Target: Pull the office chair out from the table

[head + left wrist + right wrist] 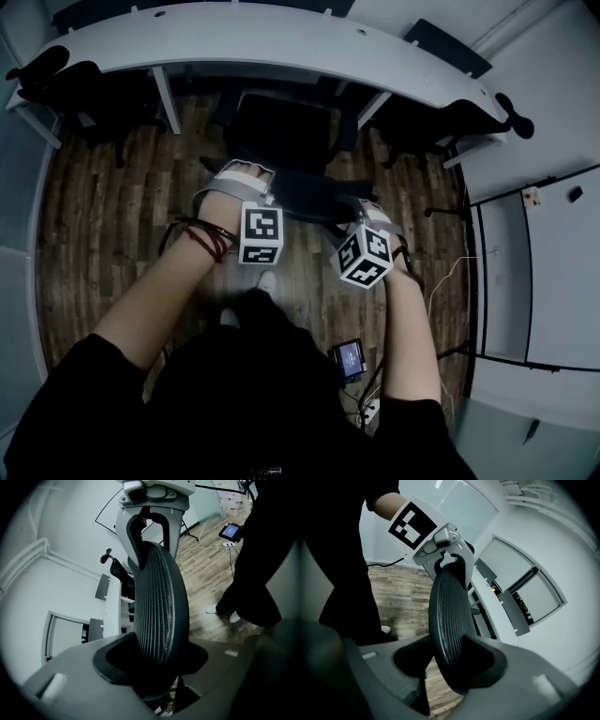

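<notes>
The black office chair (281, 136) stands just in front of the curved white table (281, 42), its seat partly under the edge. Both grippers hold the top of its mesh backrest (159, 602). My left gripper (234, 180) clamps the left part of the rim, and in its own view the mesh edge sits pinched between the jaws of the left gripper (154, 660). My right gripper (367, 214) grips the right part, and the right gripper (450, 660) shows the backrest (445, 616) wedged between its jaws.
Two more black chairs stand at the table, one left (84, 94) and one right (431, 122). A small lit device (349, 359) and cables lie on the wood floor (103, 216) by my feet. White cabinets (534, 272) line the right side.
</notes>
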Demonstrator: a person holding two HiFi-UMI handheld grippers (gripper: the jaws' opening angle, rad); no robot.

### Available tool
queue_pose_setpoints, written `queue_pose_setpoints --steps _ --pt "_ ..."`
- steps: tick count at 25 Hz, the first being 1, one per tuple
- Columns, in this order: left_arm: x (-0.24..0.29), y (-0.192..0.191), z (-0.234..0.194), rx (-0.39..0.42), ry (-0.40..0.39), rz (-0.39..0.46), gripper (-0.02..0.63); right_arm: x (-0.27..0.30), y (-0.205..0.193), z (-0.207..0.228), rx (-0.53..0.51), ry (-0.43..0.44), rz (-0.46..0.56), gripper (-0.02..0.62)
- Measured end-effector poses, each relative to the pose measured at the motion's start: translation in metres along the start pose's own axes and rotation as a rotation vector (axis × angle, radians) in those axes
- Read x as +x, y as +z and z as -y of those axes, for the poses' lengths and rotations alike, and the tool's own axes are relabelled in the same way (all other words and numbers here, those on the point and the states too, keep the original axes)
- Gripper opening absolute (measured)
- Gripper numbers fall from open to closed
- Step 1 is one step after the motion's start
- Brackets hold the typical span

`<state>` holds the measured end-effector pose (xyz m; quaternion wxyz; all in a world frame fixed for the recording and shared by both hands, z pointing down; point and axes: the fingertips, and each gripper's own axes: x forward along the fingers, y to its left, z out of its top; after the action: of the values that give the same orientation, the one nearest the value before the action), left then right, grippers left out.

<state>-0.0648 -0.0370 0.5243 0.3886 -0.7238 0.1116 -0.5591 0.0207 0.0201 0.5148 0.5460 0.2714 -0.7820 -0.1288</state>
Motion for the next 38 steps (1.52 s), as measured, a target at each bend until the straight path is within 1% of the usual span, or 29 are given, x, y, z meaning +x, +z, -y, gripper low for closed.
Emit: queue_pose_setpoints --steps 2,6,10,13,15,17,19,20,21,22,23,24,25,26,27,28,29,30,31,32,33,34,35,36,38 --pt "-0.012 0.008 0.016 0.007 0.016 0.002 0.215 -0.010 -0.002 -0.019 -0.001 0.000 -0.001 0.206" --pt "-0.035 0.021 0.041 0.021 0.017 -0.002 0.207 -0.029 -0.003 -0.048 0.000 -0.005 0.009 0.206" --pt "-0.051 0.036 0.053 0.028 0.022 0.002 0.200 -0.048 -0.008 -0.065 -0.003 -0.004 0.035 0.206" --pt "-0.055 0.045 0.063 0.022 0.000 -0.001 0.245 -0.057 -0.012 -0.071 -0.010 -0.003 0.049 0.206" --pt "-0.058 0.052 0.064 0.002 -0.009 -0.004 0.225 -0.062 -0.017 -0.073 -0.014 0.004 0.050 0.206" --pt "-0.062 0.059 0.066 -0.014 -0.020 -0.003 0.220 -0.068 -0.021 -0.076 -0.019 0.007 0.055 0.206" --pt "-0.067 0.066 0.073 -0.024 -0.049 0.008 0.241 -0.073 -0.025 -0.080 -0.031 0.007 0.056 0.206" --pt "-0.071 0.070 0.078 -0.032 -0.080 0.026 0.255 -0.077 -0.026 -0.082 -0.032 0.010 0.057 0.206" --pt "-0.078 0.075 0.084 -0.050 -0.122 0.059 0.280 -0.083 -0.026 -0.084 -0.027 0.013 0.062 0.206" --pt "-0.091 0.082 0.086 -0.082 -0.162 0.109 0.321 -0.095 -0.022 -0.086 -0.016 0.010 0.077 0.206" --pt "-0.110 0.089 0.083 -0.130 -0.185 0.175 0.322 -0.112 -0.013 -0.087 0.001 -0.006 0.112 0.206" --pt "-0.135 0.098 0.074 -0.192 -0.184 0.254 0.259 -0.134 0.001 -0.084 0.037 -0.033 0.178 0.206" --pt "-0.161 0.107 0.061 -0.273 -0.160 0.343 0.150 -0.160 0.018 -0.077 0.105 -0.065 0.281 0.206" --pt "-0.187 0.114 0.044 -0.384 -0.118 0.441 0.110 -0.187 0.035 -0.067 0.211 -0.095 0.417 0.199" --pt "-0.210 0.119 0.024 -0.531 -0.067 0.551 0.074 -0.212 0.048 -0.055 0.351 -0.120 0.565 0.151" --pt "-0.231 0.121 0.004 -0.710 -0.016 0.668 0.020 -0.233 0.055 -0.042 0.505 -0.138 0.694 0.041" --pt "-0.249 0.120 -0.015 -0.906 0.025 0.788 0.006 -0.249 0.056 -0.030 0.640 -0.149 0.787 0.002" --pt "-0.264 0.117 -0.030 -1.094 0.052 0.899 0.006 -0.261 0.052 -0.021 0.738 -0.157 0.853 0.002" --pt "-0.275 0.113 -0.041 -1.251 0.062 0.995 0.006 -0.269 0.047 -0.013 0.809 -0.160 0.906 0.001" --pt "-0.283 0.111 -0.046 -1.369 0.057 1.075 0.006 -0.274 0.043 -0.007 0.863 -0.155 0.956 0.000" --pt "-0.288 0.110 -0.048 -1.452 0.040 1.141 0.006 -0.279 0.040 -0.004 0.905 -0.143 1.000 0.000" --pt "-0.291 0.110 -0.048 -1.508 0.018 1.193 0.006 -0.282 0.039 -0.001 0.934 -0.126 1.035 0.000" --pt "-0.293 0.111 -0.047 -1.540 0.002 1.230 0.006 -0.284 0.039 0.000 0.950 -0.110 1.060 0.000" --pt "-0.296 0.113 -0.047 -1.552 -0.004 1.251 0.006 -0.286 0.038 0.000 0.956 -0.099 1.076 0.000" --pt "-0.304 0.113 -0.048 -1.537 0.013 1.262 0.006 -0.292 0.038 -0.001 0.952 -0.088 1.094 0.000"
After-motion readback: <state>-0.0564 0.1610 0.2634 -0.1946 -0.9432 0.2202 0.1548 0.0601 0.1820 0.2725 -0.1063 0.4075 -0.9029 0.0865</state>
